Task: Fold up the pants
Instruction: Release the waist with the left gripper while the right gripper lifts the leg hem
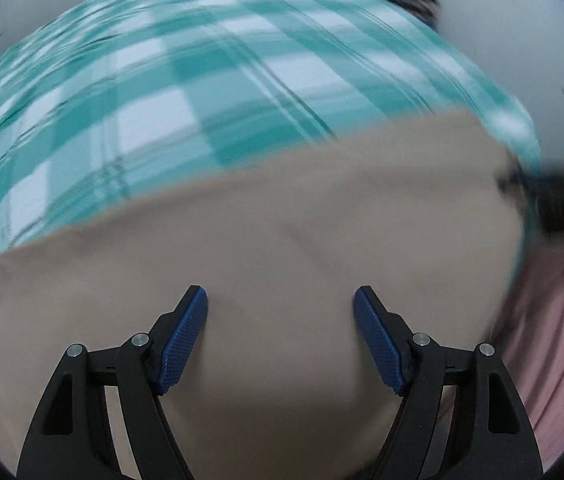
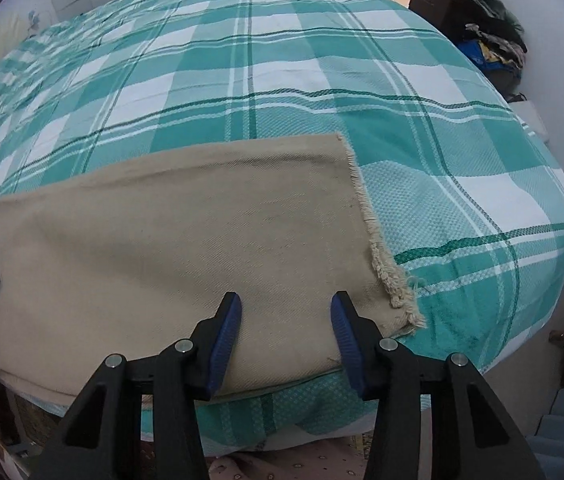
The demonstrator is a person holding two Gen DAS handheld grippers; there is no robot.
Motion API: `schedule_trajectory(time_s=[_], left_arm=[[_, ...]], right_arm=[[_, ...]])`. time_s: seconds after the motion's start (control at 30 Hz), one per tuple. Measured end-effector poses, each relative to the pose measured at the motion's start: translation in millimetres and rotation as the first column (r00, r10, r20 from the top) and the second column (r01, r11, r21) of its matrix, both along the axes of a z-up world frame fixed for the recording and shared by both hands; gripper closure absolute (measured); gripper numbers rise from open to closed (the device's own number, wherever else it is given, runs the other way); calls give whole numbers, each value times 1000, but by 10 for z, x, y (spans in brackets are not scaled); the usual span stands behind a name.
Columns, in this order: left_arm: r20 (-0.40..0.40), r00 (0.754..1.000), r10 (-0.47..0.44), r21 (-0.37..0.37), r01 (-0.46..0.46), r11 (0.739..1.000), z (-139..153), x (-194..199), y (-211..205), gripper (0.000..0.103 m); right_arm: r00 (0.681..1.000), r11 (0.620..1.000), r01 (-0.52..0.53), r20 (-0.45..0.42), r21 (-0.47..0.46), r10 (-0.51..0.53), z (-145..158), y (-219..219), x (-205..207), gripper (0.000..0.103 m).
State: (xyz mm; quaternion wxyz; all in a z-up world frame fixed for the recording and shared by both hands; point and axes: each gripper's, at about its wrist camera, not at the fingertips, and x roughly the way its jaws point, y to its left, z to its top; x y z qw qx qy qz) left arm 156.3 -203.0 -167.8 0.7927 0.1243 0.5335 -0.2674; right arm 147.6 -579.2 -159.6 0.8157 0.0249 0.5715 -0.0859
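Tan pants (image 2: 186, 232) flat on bed, beneath both tongs, ungripped.

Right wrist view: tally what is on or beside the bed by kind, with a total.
Tan pants, lying flat on the bed, frayed hem to the right: 1
Teal-and-white plaid bedspread: 1
Piles of clothes beside the bed at top right: 1
Tongs of the right gripper, standing apart over the pants' near edge: 1
Total: 4

One pair of pants (image 2: 170, 240) on one bed (image 2: 282, 80). Two grippers: left (image 1: 280, 304), right (image 2: 285, 312). One clothes pile (image 2: 489, 32) beyond the bed's far right corner.
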Motion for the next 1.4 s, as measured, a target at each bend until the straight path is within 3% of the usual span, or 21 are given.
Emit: schedule_trajectory(time_s=[0.13,0.4,0.53,0.6,0.67,0.73,0.83,1.0,1.17,1.33,1.4], left_arm=[[64,998,-25,35,23,999,-69,-344,38,25],[85,996,-15,41,12,999,-70,-450,-49,25],[82,997,-6,27,4,1000,-119,-476,-31,25],[84,996,-10,29,8,1000,-138,-479,-34,25],[83,997,-13,26,11,1000,-133,-480,-26,25],[80,997,-12,23,10,1000,-134,-475,-22,25],[85,996,-10,24,8,1000,-138,-485,-26,25],[88,996,-7,25,5,1000,-141,-494,-28,25],[84,997,-3,27,1,1000,-142,-498,-31,25],[98,995,7,37,-11,999,-140,-530,-39,25],[107,994,5,46,-10,999,-148,-543,-43,25]], right_arm=[[1000,1000,13,14,6,-13,17,-13,6,56],[999,999,39,35,26,-40,47,-47,-4,56],[991,993,70,107,94,-80,140,-151,-108,56],[971,962,87,194,259,-140,226,-345,-233,56],[920,867,146,257,476,-296,297,-664,-442,55],[877,785,236,223,573,-426,326,-909,-620,55],[876,747,277,161,604,-455,342,-1011,-762,55],[910,656,272,34,704,-413,139,-890,-745,55],[914,632,328,-69,702,-399,-136,-797,-519,55],[899,618,337,-47,710,-436,-228,-822,-402,55],[877,610,374,-52,699,-477,-319,-840,-394,62]])
